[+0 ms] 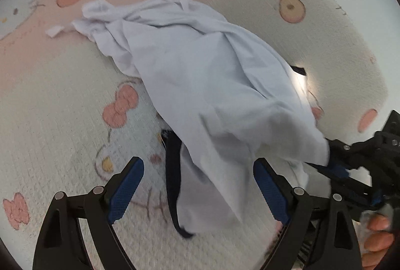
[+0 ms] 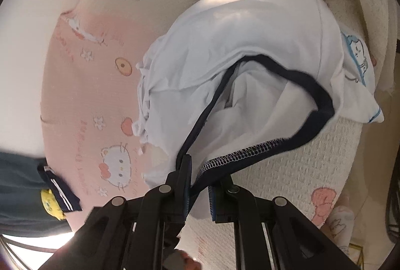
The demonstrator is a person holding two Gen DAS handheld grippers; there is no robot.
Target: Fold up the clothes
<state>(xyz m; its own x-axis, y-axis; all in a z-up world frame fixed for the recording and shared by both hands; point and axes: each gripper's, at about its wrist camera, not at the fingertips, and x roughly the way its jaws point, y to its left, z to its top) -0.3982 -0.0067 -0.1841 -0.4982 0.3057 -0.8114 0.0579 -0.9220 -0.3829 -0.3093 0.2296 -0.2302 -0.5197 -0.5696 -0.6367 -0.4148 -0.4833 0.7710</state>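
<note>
- Fingers of the right tool [image 2: 200, 185] are pressed together on the dark navy neckband [image 2: 322, 97] of a white T-shirt [image 2: 250, 45], which hangs lifted at this near end.
- Left tool [image 1: 198, 185] is released, with its blue pads [image 1: 126, 191] wide apart; part of the shirt hangs between them, and no pad touches it.
- From the left wrist view the shirt stretches, crumpled, from the right tool at the near right toward the far left.
- The shirt's far part lies on a bed cover [image 1: 62, 95] in pink and cream with cartoon cats and bows.
- A small blue cartoon print [image 2: 357, 55] is on the shirt at the far right.
- At the near left edge is a dark sleeve with white stripes [image 2: 60, 190].
</note>
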